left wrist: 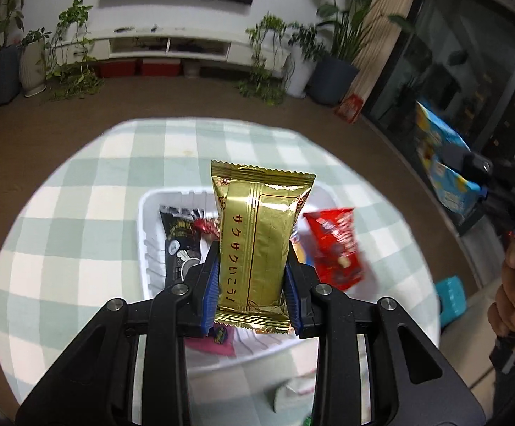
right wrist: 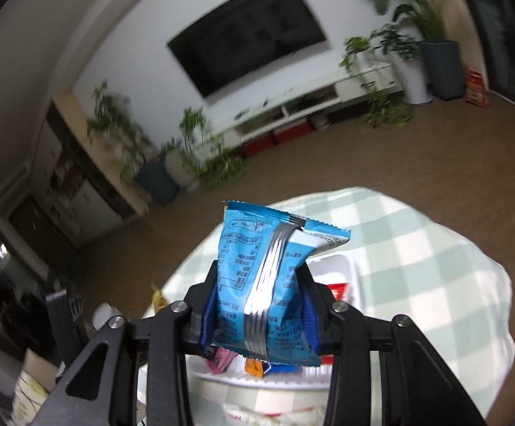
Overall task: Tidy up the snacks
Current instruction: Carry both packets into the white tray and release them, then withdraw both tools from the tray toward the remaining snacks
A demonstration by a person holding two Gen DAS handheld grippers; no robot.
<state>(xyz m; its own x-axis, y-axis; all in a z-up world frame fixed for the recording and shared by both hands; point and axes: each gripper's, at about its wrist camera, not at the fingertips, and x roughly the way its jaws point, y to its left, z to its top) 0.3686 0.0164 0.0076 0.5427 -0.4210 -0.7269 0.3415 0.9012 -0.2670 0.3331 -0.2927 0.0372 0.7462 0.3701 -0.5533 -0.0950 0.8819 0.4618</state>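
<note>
A: What is held in the left claw [left wrist: 252, 280]?

B: A gold packet [left wrist: 257, 241] is clamped between the blue pads [left wrist: 210, 284], gripped across its lower half and stood upright at frame centre. Its crimped bottom seam hangs below the jaws.

A: And the right claw [right wrist: 259, 316]?

B: It is closed on a blue packet [right wrist: 271, 284], pinched at the sides so that the film is buckled inward around the silver back seam. It is seen again at the right edge of the left view [left wrist: 445, 163], carried well clear of the table.

A: How are such packets expected to handle?

B: Both are judged light and soft, with slick foil that could slide if squeezed weakly. The gold packet looks fairly stiff, as if a bar were inside; the blue packet is puffed and crushable, so a gentle hold across the middle or on a crimped end is advised.

A: What lies below?

B: A white tray [left wrist: 144, 213] is seen under the left claw, with a black packet [left wrist: 181, 245] and a red-wrapped sweet in it. A red packet [left wrist: 335, 245], blurred, lies at its right rim. Whether that packet is inside the tray cannot be told.

A: The surface and room?

B: The tray rests on a round table with a green-and-white checked cloth [left wrist: 80, 195]. Beyond, a brown floor, potted plants, a low white cabinet [left wrist: 169, 44] and a wall screen [right wrist: 247, 35] are seen.
</note>
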